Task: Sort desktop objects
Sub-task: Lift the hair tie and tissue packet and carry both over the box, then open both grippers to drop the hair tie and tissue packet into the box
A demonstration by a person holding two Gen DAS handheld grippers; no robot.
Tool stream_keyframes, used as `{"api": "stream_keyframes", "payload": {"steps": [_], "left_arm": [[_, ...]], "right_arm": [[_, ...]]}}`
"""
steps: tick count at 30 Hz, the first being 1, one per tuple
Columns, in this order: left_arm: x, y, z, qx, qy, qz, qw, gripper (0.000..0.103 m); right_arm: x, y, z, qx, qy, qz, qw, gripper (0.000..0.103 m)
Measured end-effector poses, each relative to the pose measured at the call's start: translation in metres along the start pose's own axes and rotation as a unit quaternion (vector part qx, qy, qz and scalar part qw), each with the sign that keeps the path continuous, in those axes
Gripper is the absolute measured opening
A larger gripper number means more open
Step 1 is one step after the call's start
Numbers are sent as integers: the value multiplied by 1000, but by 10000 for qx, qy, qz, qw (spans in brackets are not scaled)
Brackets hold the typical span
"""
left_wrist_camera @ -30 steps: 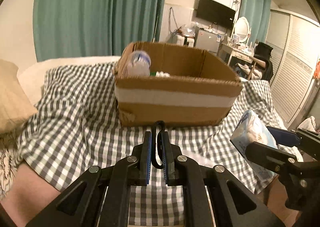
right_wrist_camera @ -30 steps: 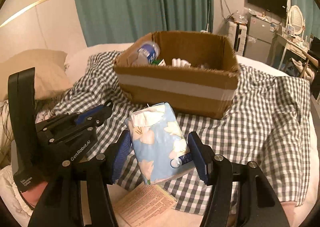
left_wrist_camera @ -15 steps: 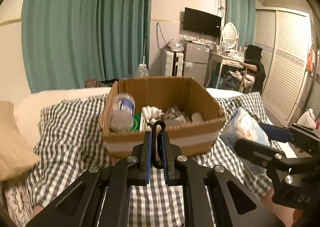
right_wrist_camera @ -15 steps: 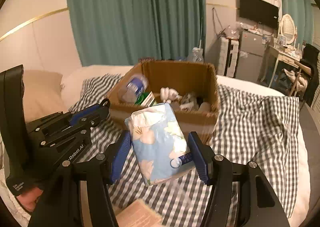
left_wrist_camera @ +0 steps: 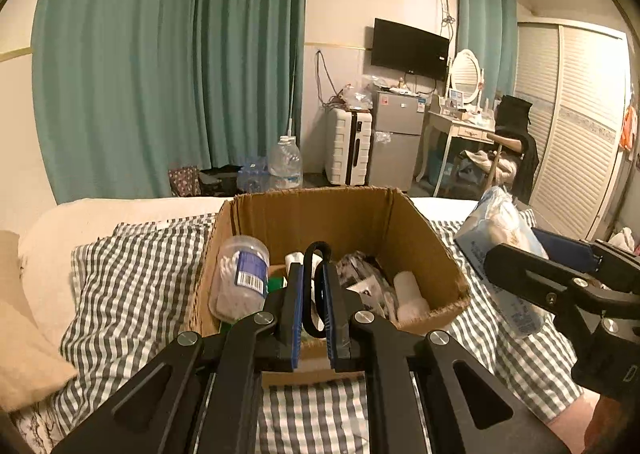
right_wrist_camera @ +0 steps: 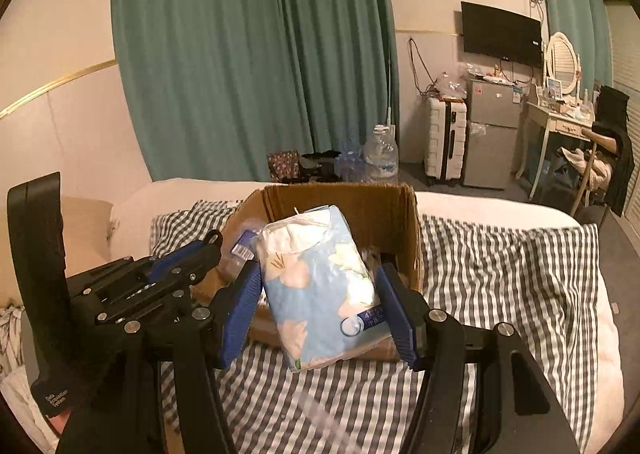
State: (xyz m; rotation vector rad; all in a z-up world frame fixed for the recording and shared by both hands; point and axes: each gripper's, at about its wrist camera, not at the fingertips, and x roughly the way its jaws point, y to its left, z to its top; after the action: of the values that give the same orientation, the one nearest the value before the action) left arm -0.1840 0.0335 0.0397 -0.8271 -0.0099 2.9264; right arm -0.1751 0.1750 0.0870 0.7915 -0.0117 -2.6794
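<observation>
**Both claws loaded above the box**

The left claw [left_wrist_camera: 311,282] is clamped narrow on a thin black loop [left_wrist_camera: 315,254] that stands up between its blue pads, in front of the open cardboard box [left_wrist_camera: 420,230]. The right claw [right_wrist_camera: 320,308] grips a soft blue tissue pack [right_wrist_camera: 316,286] printed with pale flowers, its pads pressing on both sides; the pack is tilted, its top leaning left in the right wrist view, and it hangs in front of the box's near wall.

The box sits on a bed covered with a grey checked cloth [left_wrist_camera: 132,294]. Inside it, a clear tub of cotton swabs [left_wrist_camera: 240,282] leans against the left wall, with a white roll [left_wrist_camera: 408,286] and crumpled packaging near the right. The left claw shows at the left of the right wrist view, just beside the pack.
</observation>
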Motion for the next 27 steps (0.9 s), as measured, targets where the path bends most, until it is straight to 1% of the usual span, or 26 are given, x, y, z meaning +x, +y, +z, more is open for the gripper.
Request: {"api": "stream_keyframes", "payload": {"steps": [3, 6, 10, 19, 23, 27], "left_arm": [[10, 1, 7, 104, 10, 36, 9999, 10], [20, 2, 14, 200, 26, 55, 9998, 10], [39, 5, 16, 173, 73, 44, 9998, 10], [107, 11, 17, 192, 306, -62, 9993, 10], [135, 14, 17, 268, 332, -103, 9990, 10], [155, 21, 17, 26, 400, -205, 9990, 10]], "right_arm": [[11, -2, 7, -70, -45, 54, 10000, 59], [24, -2, 12, -174, 12, 45, 9998, 59], [49, -8, 15, -130, 74, 65, 9999, 59], [123, -33, 15, 193, 360, 41, 9992, 59], [152, -42, 15, 164, 449, -36, 9988, 59], [179, -54, 16, 268, 545, -45, 9981, 59]]}}
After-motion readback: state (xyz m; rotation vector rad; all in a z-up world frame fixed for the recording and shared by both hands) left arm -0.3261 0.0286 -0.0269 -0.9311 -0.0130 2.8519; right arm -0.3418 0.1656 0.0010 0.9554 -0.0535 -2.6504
